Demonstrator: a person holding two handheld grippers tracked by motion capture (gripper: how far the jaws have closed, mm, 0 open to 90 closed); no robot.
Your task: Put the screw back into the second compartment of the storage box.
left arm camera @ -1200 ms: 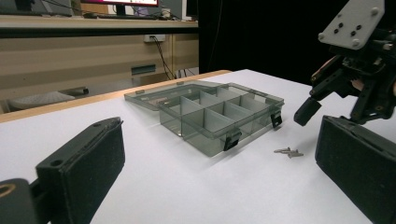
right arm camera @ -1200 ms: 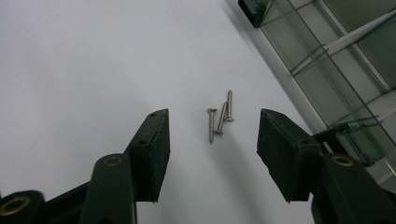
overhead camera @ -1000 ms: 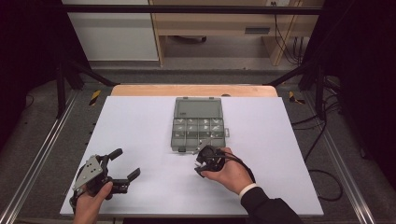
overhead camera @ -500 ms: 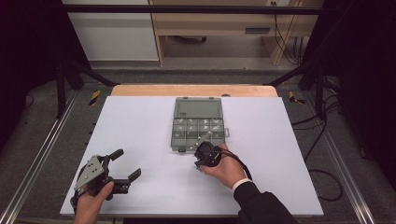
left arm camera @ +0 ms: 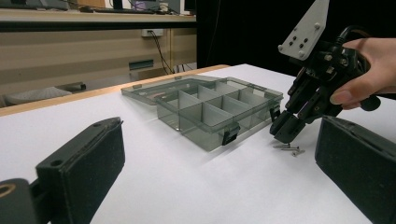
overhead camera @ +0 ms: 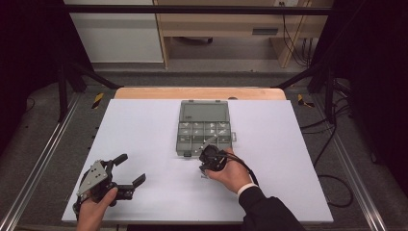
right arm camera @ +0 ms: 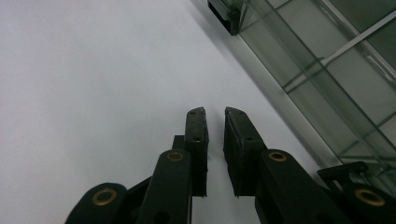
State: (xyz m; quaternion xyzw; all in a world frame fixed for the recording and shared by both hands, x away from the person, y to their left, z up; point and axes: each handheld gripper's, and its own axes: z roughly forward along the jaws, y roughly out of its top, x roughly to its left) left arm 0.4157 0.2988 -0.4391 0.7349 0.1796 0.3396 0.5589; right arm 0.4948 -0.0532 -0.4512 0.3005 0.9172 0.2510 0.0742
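My right gripper (left arm camera: pixel 286 133), jaws nearly closed and empty, hovers directly above the two screws (left arm camera: pixel 288 148) near the organizer box (left arm camera: pixel 219 109).

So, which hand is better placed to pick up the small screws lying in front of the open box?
The right. Its tool hangs just above the screws, beside the compartment box, jaws almost closed with nothing between them. The left tool rests wide open, far off near the table's front left corner.

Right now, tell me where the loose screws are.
In the left gripper view the screws lie on the white table, just under the right tool, beside the organizer box front corner.
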